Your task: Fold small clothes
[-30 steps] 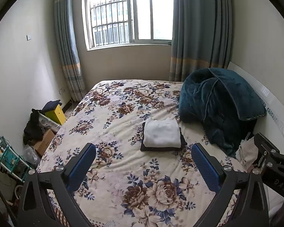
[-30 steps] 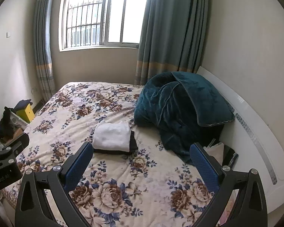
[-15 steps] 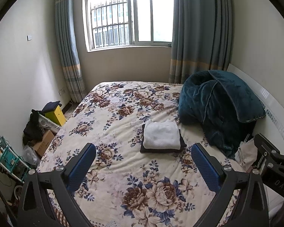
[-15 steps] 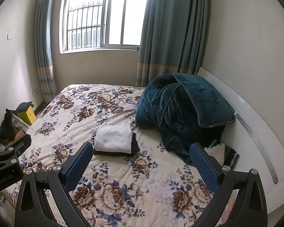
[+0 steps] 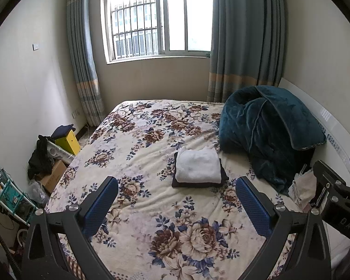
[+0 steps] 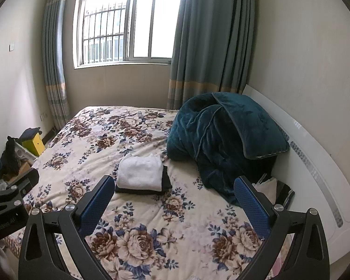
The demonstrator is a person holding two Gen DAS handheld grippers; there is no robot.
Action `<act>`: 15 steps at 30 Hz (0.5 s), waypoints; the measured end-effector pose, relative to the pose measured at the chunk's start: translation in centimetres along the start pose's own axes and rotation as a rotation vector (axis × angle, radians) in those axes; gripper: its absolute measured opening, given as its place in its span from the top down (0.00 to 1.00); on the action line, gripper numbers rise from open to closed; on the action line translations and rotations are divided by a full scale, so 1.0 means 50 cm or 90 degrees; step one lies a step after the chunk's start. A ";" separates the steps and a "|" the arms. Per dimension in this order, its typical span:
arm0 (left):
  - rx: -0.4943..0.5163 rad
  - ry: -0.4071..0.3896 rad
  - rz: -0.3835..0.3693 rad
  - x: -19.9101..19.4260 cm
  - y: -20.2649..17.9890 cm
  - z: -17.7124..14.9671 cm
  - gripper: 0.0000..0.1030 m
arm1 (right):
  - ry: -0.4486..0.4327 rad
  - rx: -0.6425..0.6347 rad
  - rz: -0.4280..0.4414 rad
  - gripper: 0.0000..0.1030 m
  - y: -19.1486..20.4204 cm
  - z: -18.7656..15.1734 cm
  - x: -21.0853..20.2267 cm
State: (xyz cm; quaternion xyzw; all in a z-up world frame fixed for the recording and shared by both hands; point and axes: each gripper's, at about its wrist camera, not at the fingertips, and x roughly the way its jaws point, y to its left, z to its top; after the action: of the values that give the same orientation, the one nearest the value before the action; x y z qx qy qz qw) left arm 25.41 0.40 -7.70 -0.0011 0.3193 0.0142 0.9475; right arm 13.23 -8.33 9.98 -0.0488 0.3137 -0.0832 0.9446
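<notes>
A folded white garment (image 5: pixel 197 166) lies on top of a folded black garment (image 5: pixel 224 177) on the floral bedspread (image 5: pixel 151 154); the pair also shows in the right wrist view, white (image 6: pixel 140 172) on black (image 6: pixel 166 182). My left gripper (image 5: pixel 177 200) is open and empty, held above the bed's near part, short of the stack. My right gripper (image 6: pixel 175 198) is open and empty, to the right of the left one and also short of the stack.
A bunched teal blanket (image 5: pixel 268 130) sits at the bed's right by the white headboard (image 6: pixel 315 168). A small pile of cloth (image 5: pixel 301 186) lies beside it. Boxes, a yellow box (image 5: pixel 68 141) and a rack (image 5: pixel 7 193) crowd the floor at left.
Both grippers have drawn back and tilted up a little, so the bed and stack sit slightly lower in view. The stack has not moved. Both stay open.
</notes>
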 end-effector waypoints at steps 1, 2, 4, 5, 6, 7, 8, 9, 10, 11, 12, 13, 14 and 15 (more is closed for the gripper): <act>0.000 0.001 0.000 -0.001 -0.001 0.000 0.00 | 0.000 -0.001 -0.002 0.00 0.001 0.002 -0.001; 0.002 0.001 0.001 -0.002 -0.002 0.000 0.00 | 0.000 0.000 -0.002 0.00 0.000 -0.002 -0.005; 0.002 0.000 0.000 -0.004 -0.003 0.000 0.00 | 0.002 0.002 0.000 0.00 -0.003 0.000 -0.004; 0.003 -0.001 0.001 -0.007 -0.004 0.000 0.00 | 0.002 0.001 -0.002 0.00 -0.002 -0.001 -0.005; 0.002 -0.001 0.001 -0.006 -0.004 0.000 0.00 | 0.002 0.000 -0.002 0.00 -0.002 0.001 -0.005; 0.002 -0.001 -0.001 -0.005 -0.003 0.000 0.00 | 0.002 0.002 -0.002 0.00 -0.003 0.000 -0.007; 0.002 -0.001 0.000 -0.007 -0.004 0.001 0.00 | 0.003 0.002 -0.002 0.00 -0.004 0.001 -0.006; 0.002 0.000 -0.003 -0.006 -0.004 0.002 0.00 | 0.002 0.001 -0.003 0.00 -0.003 -0.001 -0.007; 0.002 0.001 -0.004 -0.006 -0.004 0.001 0.00 | 0.001 0.001 -0.003 0.00 -0.003 -0.001 -0.007; 0.001 0.003 -0.006 -0.007 -0.004 0.001 0.00 | 0.001 0.002 -0.002 0.00 -0.004 0.001 -0.006; 0.001 0.004 -0.006 -0.006 -0.004 0.005 0.00 | 0.001 0.004 -0.001 0.00 -0.005 0.000 -0.007; 0.001 0.003 -0.007 -0.008 -0.005 0.006 0.00 | 0.001 0.002 -0.002 0.00 -0.002 0.000 -0.006; 0.001 0.003 -0.006 -0.007 -0.006 0.006 0.00 | 0.001 0.002 -0.004 0.00 -0.004 -0.004 -0.009; 0.001 0.002 -0.006 -0.008 -0.006 0.007 0.00 | 0.000 0.004 -0.003 0.00 -0.005 -0.004 -0.010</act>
State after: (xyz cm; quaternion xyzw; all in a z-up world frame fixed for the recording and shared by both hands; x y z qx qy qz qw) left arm 25.30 0.12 -7.19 -0.0019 0.3207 0.0095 0.9471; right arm 12.68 -8.47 10.13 -0.0469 0.3134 -0.0867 0.9445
